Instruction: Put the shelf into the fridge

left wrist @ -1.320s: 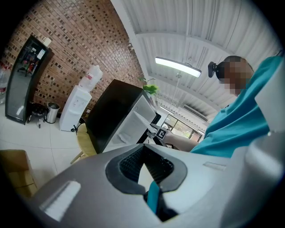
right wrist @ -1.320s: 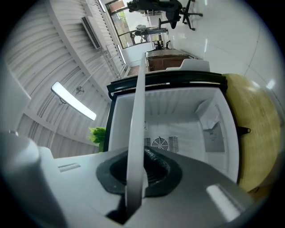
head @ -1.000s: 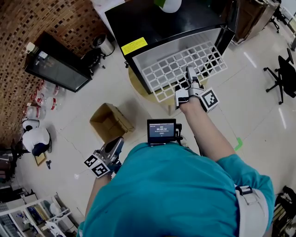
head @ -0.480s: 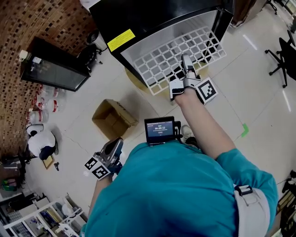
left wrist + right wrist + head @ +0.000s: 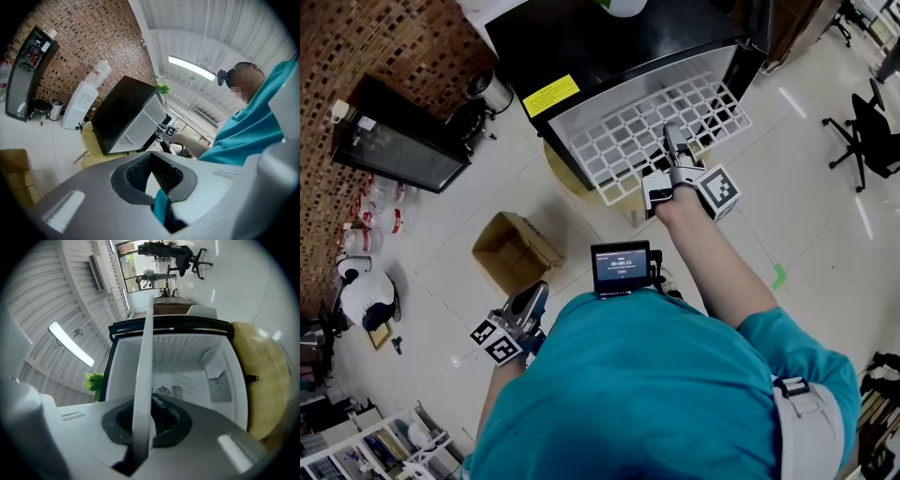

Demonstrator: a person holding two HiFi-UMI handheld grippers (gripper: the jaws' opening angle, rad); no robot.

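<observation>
The white grid shelf (image 5: 647,131) lies tilted at the open front of the black fridge (image 5: 609,47), its far edge at the white inside. My right gripper (image 5: 672,141) is shut on the shelf's near edge. In the right gripper view the shelf (image 5: 143,380) runs edge-on out of the right gripper (image 5: 143,423) toward the fridge's white cavity (image 5: 197,366). My left gripper (image 5: 530,305) hangs low beside the person's body, far from the fridge. The left gripper (image 5: 152,176) has its pads together with nothing held, and the fridge (image 5: 122,112) stands ahead of it.
The fridge rests on a round yellow table (image 5: 567,178). An open cardboard box (image 5: 514,251) sits on the floor at left. A black display cooler (image 5: 389,141) stands by the brick wall, and a person (image 5: 361,295) crouches at far left. An office chair (image 5: 867,131) is at right.
The right gripper and the shelf have shifted a little toward the fridge opening while the head view swayed. The left gripper has stayed low at the side.
</observation>
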